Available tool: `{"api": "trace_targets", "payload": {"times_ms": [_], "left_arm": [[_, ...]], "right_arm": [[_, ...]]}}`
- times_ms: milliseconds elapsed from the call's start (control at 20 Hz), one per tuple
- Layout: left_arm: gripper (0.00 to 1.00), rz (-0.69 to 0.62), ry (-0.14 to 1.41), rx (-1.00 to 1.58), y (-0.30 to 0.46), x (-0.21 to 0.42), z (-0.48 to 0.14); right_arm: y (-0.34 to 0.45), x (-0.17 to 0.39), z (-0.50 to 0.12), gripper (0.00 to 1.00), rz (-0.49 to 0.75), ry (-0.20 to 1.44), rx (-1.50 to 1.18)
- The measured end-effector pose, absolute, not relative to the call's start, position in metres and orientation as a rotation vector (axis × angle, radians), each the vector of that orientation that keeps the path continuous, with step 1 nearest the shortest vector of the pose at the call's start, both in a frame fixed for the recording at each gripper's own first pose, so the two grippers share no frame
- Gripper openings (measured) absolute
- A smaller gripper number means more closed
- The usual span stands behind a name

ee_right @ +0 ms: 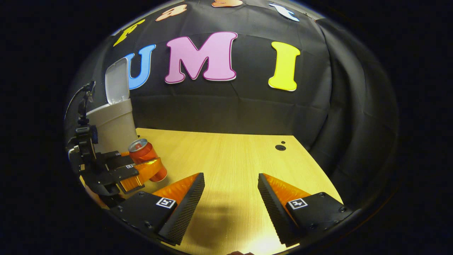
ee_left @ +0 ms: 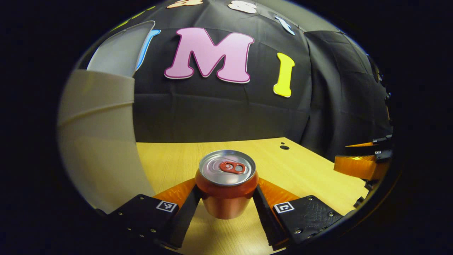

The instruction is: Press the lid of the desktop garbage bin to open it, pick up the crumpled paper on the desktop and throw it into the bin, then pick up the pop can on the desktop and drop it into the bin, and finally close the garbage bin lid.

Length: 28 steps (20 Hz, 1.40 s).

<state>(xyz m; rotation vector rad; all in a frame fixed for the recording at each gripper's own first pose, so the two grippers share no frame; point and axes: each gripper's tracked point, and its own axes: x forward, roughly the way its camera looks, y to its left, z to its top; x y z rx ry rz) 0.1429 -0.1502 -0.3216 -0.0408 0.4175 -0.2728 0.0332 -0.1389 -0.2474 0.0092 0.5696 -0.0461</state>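
Both left tool fingers clamp the can beside the open bin.

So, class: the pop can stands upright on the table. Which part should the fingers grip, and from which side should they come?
Grip the pop can across the middle of its round wall, coming in level from the side, as the left gripper does now, one finger on each flank. The can stands upright, and its straight wall probably gives the pads more hold than the narrowed rim. The bin beside it has its lid up.

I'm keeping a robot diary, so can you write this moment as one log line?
stage: pop can pickup | left gripper: shut on pop can, lifted off table | right gripper: open, holding nothing | bin: lid up
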Motion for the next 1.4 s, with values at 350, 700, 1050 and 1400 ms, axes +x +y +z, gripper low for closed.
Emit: {"api": "trace_targets", "payload": {"times_ms": [350,700,1050,1400], "left_arm": [[0.84,-0.277,0.347,-0.079,-0.123,0.135,-0.212],[0.84,-0.171,0.204,-0.054,-0.039,0.150,-0.092],[0.84,0.034,0.259,-0.006,0.061,0.156,-0.118],[0.84,0.069,0.345,-0.010,0.087,0.158,-0.155]], "right_arm": [[-0.119,0.042,-0.196,0.98,-0.016,0.505,0.006],[-0.094,0.045,-0.161,0.98,0.024,0.485,0.007],[-0.059,0.055,-0.114,0.98,0.056,0.431,0.030],[-0.044,0.043,-0.088,0.98,0.063,0.409,0.020]]}}
